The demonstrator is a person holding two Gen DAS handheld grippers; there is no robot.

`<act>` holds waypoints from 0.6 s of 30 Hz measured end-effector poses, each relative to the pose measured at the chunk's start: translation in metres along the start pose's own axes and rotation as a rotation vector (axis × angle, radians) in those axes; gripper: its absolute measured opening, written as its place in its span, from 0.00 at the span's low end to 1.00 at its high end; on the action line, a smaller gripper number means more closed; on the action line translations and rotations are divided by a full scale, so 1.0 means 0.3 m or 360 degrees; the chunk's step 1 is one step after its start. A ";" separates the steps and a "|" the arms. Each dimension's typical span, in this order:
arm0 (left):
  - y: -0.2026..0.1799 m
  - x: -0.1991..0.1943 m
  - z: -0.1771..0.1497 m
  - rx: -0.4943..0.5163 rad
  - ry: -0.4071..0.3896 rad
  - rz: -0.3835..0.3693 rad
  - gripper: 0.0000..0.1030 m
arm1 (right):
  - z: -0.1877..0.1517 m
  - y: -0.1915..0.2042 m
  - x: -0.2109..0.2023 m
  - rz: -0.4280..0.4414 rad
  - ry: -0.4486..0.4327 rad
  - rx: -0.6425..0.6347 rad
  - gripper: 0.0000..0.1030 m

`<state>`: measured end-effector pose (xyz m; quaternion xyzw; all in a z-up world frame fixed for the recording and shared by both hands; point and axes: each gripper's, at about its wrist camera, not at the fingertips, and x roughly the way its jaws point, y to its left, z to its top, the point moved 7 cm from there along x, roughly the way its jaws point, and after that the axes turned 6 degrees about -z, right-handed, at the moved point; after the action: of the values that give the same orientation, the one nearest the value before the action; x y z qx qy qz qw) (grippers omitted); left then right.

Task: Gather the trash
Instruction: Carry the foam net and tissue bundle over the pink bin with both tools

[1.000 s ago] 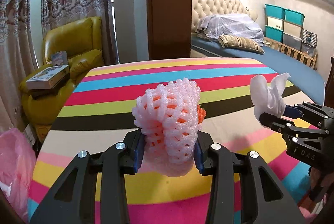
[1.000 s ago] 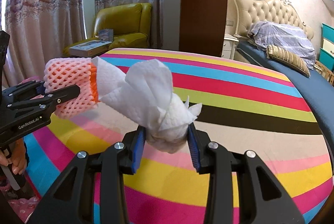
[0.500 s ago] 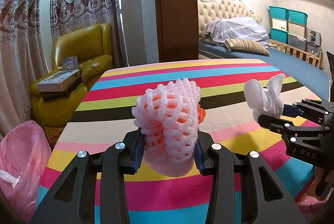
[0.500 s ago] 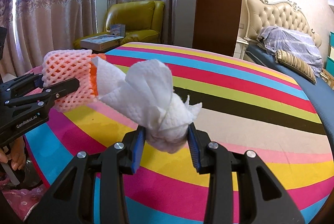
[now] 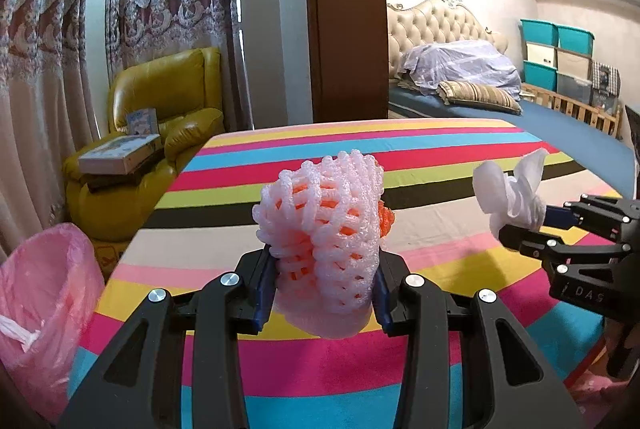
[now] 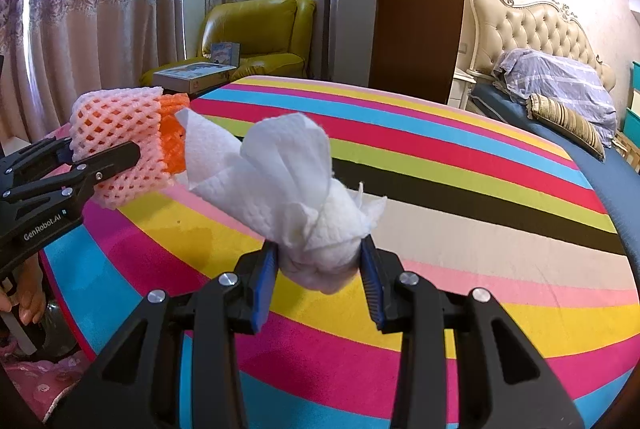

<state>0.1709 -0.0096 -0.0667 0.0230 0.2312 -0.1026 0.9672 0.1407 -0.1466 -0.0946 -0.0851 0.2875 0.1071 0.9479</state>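
Observation:
My left gripper [image 5: 324, 281] is shut on a pink foam fruit net [image 5: 324, 229] with an orange net inside it, held above the striped table [image 5: 440, 157]. In the right wrist view the same foam net [image 6: 120, 137] shows at the left in the left gripper [image 6: 100, 161]. My right gripper [image 6: 320, 269] is shut on a crumpled white paper towel [image 6: 288, 181], also above the table. From the left wrist view that paper towel [image 5: 512, 189] and the right gripper [image 5: 536, 225] sit at the right edge. A pink-lined trash bin [image 5: 44, 301] stands at the lower left, beside the table.
A yellow armchair [image 5: 160, 117] with boxes [image 5: 120, 153] on it stands behind the table's left corner, before lace curtains [image 5: 60, 49]. A bed [image 5: 480, 101] with a tufted headboard lies at the right. A brown door panel [image 5: 344, 13] rises behind the table. A hand [image 6: 28, 301] grips the left handle.
In the left wrist view the table has slid right and the pink bin has come further into view at the lower left. Both grips are unchanged.

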 end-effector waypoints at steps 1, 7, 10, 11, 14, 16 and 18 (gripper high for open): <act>-0.002 0.000 -0.001 -0.0001 -0.0003 0.0004 0.37 | 0.000 0.001 0.000 -0.0003 -0.0002 -0.0005 0.36; -0.015 0.020 -0.013 0.0024 0.0013 0.0022 0.37 | -0.002 0.010 0.006 -0.0015 0.0001 -0.0027 0.36; -0.016 0.038 -0.030 0.0009 0.0044 0.0023 0.37 | -0.003 0.019 0.004 -0.0018 -0.0002 -0.0034 0.36; -0.016 0.041 -0.037 0.0007 0.0051 0.0023 0.37 | -0.003 0.020 0.004 -0.0019 -0.0001 -0.0035 0.36; -0.014 0.025 -0.032 0.0018 0.0017 0.0023 0.38 | -0.003 0.025 0.005 -0.0021 -0.0005 -0.0038 0.36; -0.010 0.014 -0.034 0.0014 0.0006 0.0014 0.38 | 0.001 0.023 0.001 -0.0021 -0.0014 -0.0027 0.36; 0.000 -0.010 -0.037 0.0002 -0.0010 0.0012 0.38 | 0.004 0.023 -0.007 -0.0012 -0.0024 -0.0010 0.36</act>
<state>0.1635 -0.0079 -0.0754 0.0242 0.2281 -0.0992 0.9683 0.1379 -0.1400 -0.0932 -0.0884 0.2797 0.1052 0.9502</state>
